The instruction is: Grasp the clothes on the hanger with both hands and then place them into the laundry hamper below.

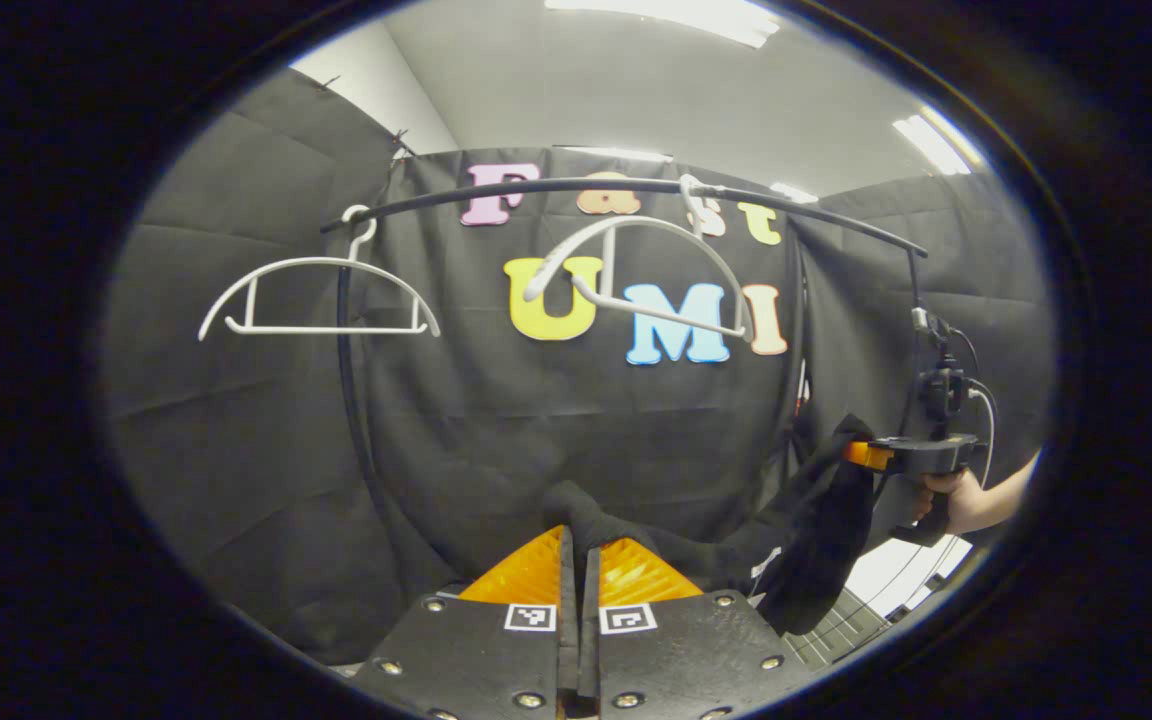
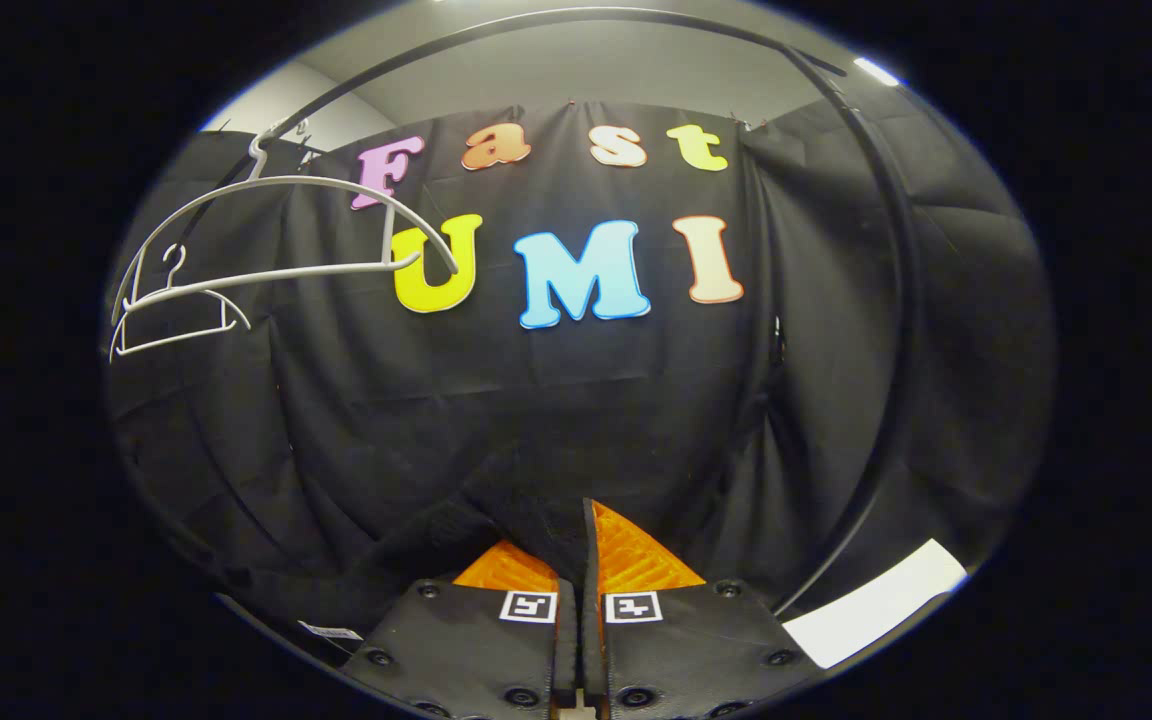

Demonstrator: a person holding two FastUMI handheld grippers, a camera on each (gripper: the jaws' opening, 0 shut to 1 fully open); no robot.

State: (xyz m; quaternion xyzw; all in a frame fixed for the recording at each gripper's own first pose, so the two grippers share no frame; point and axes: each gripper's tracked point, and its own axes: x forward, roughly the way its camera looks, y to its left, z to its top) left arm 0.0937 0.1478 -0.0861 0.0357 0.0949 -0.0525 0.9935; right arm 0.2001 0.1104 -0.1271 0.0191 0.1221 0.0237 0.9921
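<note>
The left gripper (image 1: 576,560) is clamping one end of a black garment (image 1: 806,540) while the right gripper (image 2: 576,560) is pinching the other, the cloth sagging between them below two bare white hangers (image 1: 321,295) on the rail (image 1: 626,186). Both pinches look secure, and the hamper is out of sight. The sound course is lowering both ends level, keeping the grips closed until the cloth is well inside.
</note>
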